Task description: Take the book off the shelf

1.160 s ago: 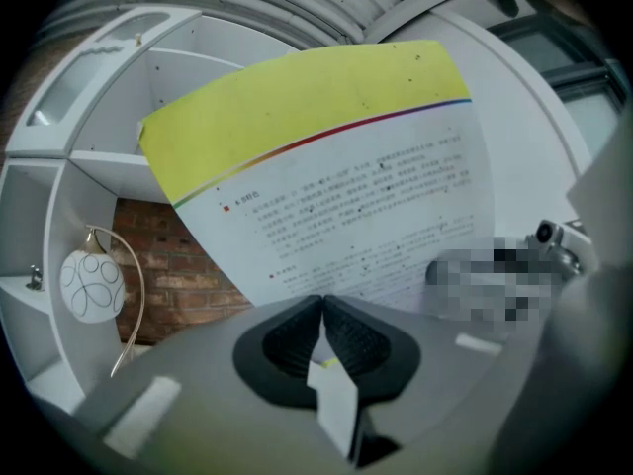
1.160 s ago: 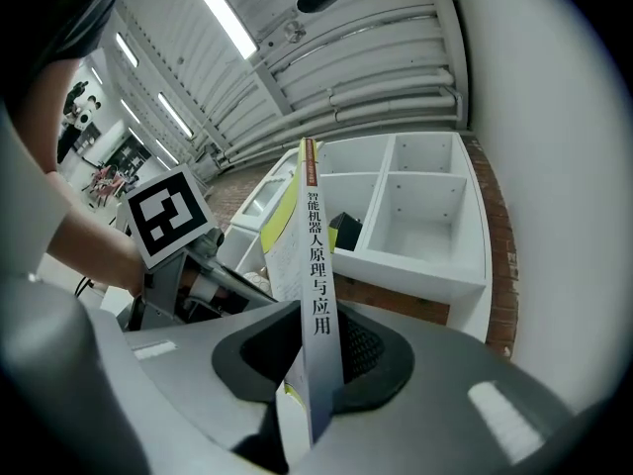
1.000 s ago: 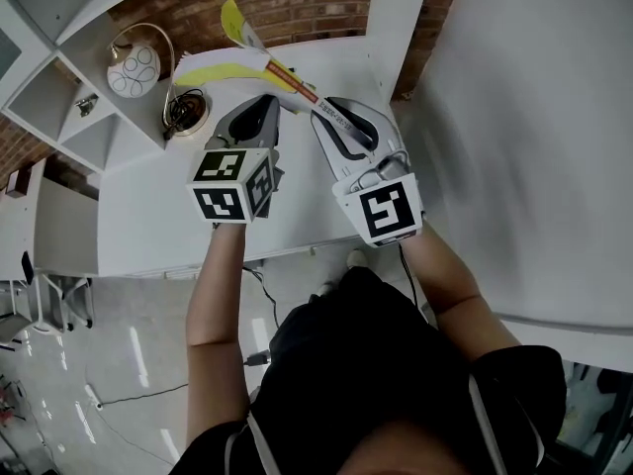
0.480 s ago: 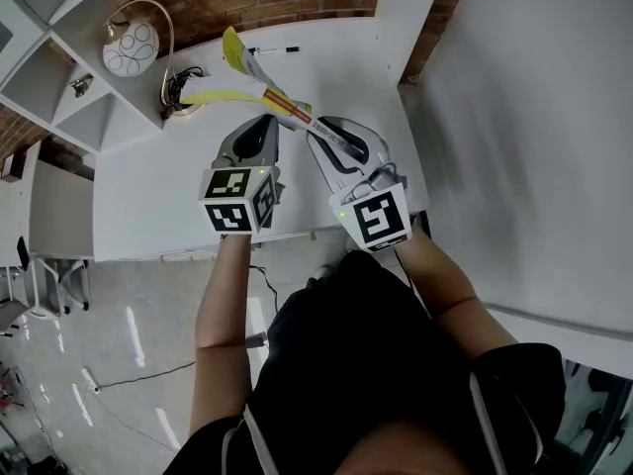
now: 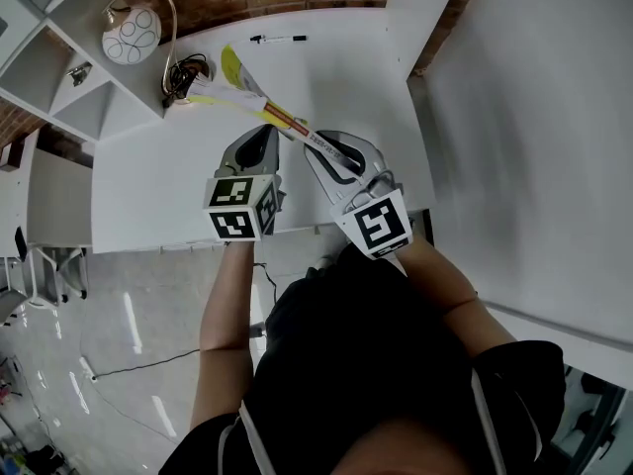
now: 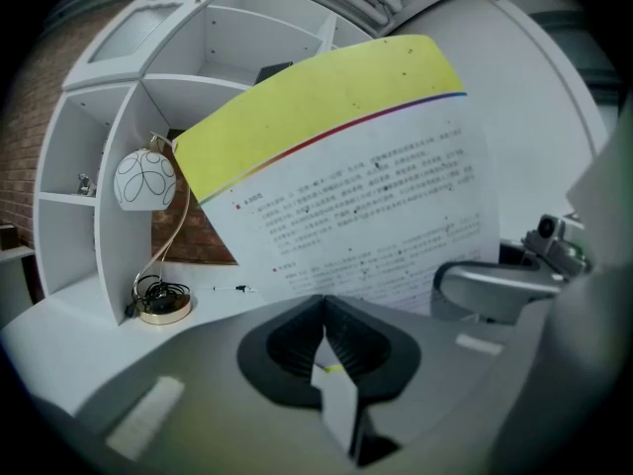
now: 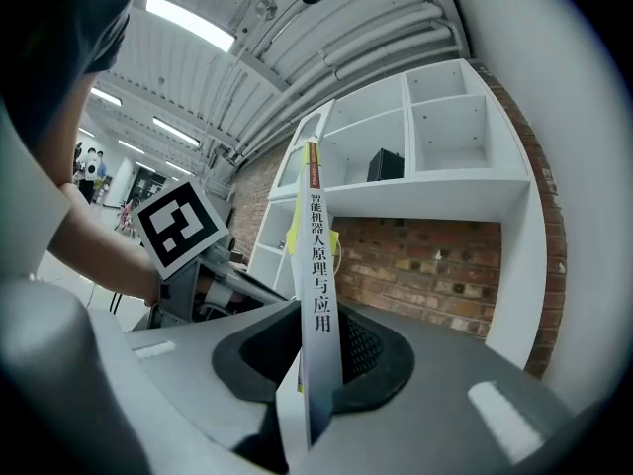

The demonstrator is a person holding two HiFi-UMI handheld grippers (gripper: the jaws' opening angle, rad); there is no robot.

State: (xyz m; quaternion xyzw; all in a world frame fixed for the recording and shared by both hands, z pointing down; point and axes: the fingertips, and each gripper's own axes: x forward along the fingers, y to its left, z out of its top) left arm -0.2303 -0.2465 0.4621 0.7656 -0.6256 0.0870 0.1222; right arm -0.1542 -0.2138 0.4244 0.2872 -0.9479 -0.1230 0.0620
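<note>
The book (image 5: 259, 108) has a yellow and white cover and is held in the air over the white table, fanned partly open. My right gripper (image 5: 315, 147) is shut on its spine; in the right gripper view the printed spine (image 7: 316, 255) stands upright between the pads of that gripper (image 7: 316, 352). My left gripper (image 5: 267, 133) is beside it, shut on a thin leaf of the same book. In the left gripper view that leaf's white edge runs through the closed left gripper (image 6: 324, 336), and a yellow-topped printed page (image 6: 366, 186) spreads above.
A white cubby shelf (image 5: 54, 92) stands at the back left, with a round patterned lamp (image 5: 132, 40) and coiled cable (image 5: 183, 75) beside it. A black pen (image 5: 279, 39) lies at the back of the table (image 5: 168, 196). A brick wall is behind, and a white panel to the right.
Both grippers and the book have drawn back from the shelf toward the person. The yellow cover that was spread wide has folded in. The pen has come into view.
</note>
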